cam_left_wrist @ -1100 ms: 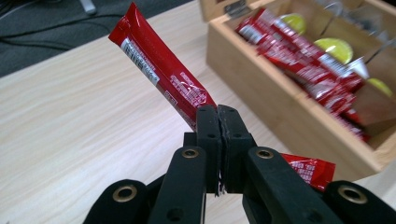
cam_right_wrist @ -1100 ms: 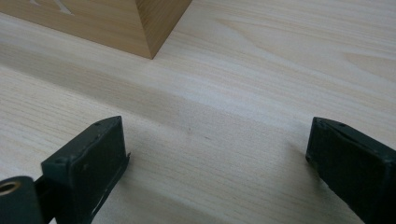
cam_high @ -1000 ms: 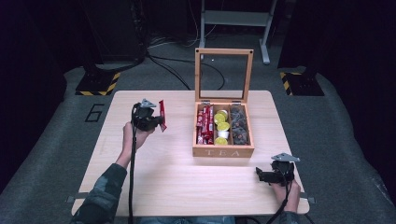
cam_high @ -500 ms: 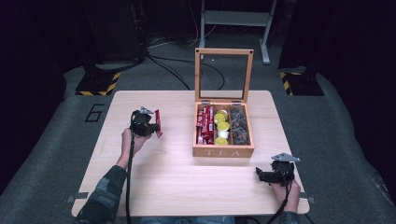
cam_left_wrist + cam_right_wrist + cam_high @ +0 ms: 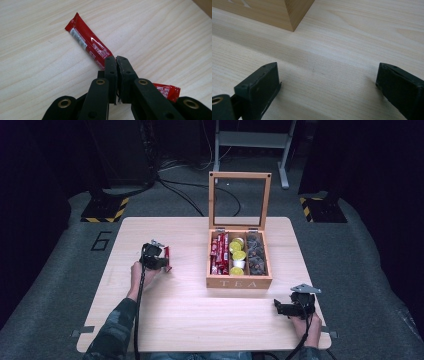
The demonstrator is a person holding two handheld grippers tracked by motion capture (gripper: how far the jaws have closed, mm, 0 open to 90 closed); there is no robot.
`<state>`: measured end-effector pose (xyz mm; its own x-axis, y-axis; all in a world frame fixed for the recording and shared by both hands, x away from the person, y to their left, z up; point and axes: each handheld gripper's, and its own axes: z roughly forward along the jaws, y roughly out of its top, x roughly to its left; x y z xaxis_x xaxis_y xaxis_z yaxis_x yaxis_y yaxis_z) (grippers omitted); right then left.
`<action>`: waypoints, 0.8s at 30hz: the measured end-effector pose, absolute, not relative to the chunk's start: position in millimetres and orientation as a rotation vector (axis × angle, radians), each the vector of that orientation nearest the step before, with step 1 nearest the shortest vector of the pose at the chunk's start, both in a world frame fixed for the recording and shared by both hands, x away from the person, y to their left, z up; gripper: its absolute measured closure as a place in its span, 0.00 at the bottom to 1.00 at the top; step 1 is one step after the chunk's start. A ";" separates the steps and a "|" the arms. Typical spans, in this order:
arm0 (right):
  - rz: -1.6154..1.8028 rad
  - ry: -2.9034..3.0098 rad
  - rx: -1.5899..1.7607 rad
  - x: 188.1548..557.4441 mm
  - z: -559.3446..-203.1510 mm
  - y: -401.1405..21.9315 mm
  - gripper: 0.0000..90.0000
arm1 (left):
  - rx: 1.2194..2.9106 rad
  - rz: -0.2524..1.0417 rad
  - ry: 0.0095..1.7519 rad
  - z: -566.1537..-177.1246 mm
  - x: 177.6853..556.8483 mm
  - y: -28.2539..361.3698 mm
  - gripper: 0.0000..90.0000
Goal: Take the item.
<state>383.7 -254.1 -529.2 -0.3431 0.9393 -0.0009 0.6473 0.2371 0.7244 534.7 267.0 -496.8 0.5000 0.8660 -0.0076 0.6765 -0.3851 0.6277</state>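
Observation:
My left gripper (image 5: 163, 262) is low over the left side of the wooden table (image 5: 185, 310), shut on a red sachet (image 5: 167, 258). In the left gripper view the jaws (image 5: 116, 59) pinch the red sachet (image 5: 87, 43) near one end. Its long end slants up-left just above or on the tabletop, and its short end sticks out at lower right. My right gripper (image 5: 278, 307) rests near the table's front right corner. Its jaws (image 5: 328, 75) stand wide open over bare wood with nothing between them. The open wooden tea box (image 5: 240, 282) stands at centre right.
The tea box holds red sachets (image 5: 219, 254), yellow capsules (image 5: 236, 251) and dark packets (image 5: 256, 254) in three compartments, its glass lid (image 5: 240, 200) upright behind. A corner of the box (image 5: 274, 12) lies just ahead of my right gripper. Grey floor mat surrounds the table.
My left hand has come down and toward the person with the red sachet, from raised above the table to near its surface. The right gripper has stayed put.

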 end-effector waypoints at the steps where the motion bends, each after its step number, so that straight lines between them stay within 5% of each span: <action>1: 0.889 2.075 1.454 383.5 -529.1 -254.0 0.05 | 2.177 0.443 1.259 -497.5 534.5 267.1 0.94; 14: 0.889 2.072 1.459 383.3 -529.1 -253.7 0.05 | 2.119 0.489 1.292 -478.2 518.2 271.7 0.30; 24: 0.889 2.075 1.454 383.5 -529.1 -253.9 0.05 | 2.087 0.547 1.224 -466.8 472.9 283.3 0.16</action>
